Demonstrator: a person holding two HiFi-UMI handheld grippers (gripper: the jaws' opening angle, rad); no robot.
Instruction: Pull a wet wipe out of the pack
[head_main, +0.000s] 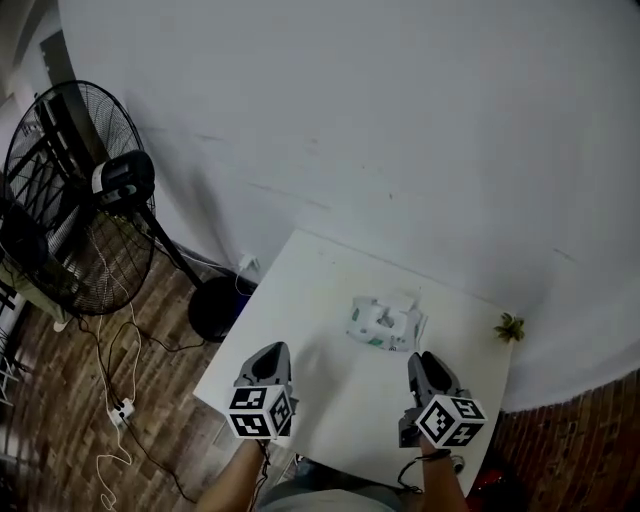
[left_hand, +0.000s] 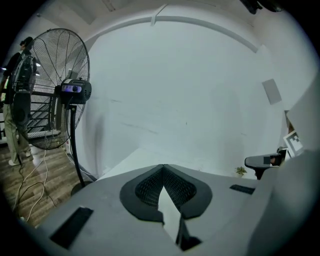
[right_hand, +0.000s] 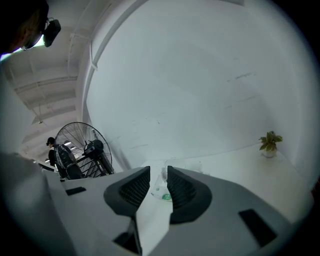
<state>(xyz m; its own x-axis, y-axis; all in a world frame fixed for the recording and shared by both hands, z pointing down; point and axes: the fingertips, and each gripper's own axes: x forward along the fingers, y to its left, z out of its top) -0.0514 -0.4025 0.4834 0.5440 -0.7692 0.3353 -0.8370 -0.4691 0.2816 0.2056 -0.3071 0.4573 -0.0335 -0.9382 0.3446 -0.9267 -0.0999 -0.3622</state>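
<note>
Right tongs (head_main: 423, 358) just short of wipe pack (head_main: 385, 324)

1. Left tool (head_main: 268, 352): grey moulded shell, tapered toward two jaws.
2. Right tool (head_main: 425, 358): same grey shell and taper.
3. On each, a white marker cube (head_main: 262, 412) printed with black square patterns.
4. Black mesh-textured pads (left_hand: 147, 187) lining the jaws.
5. Dark rectangular slots (left_hand: 70, 227) in the shell.
6. Dark cord (head_main: 430, 458) looped beneath the right tool.

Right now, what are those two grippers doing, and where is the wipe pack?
Left gripper shut, empty. Right gripper open, empty, aimed at the wipe pack. Pack flat on the table, both grippers short of it. Nothing in the way.
</note>
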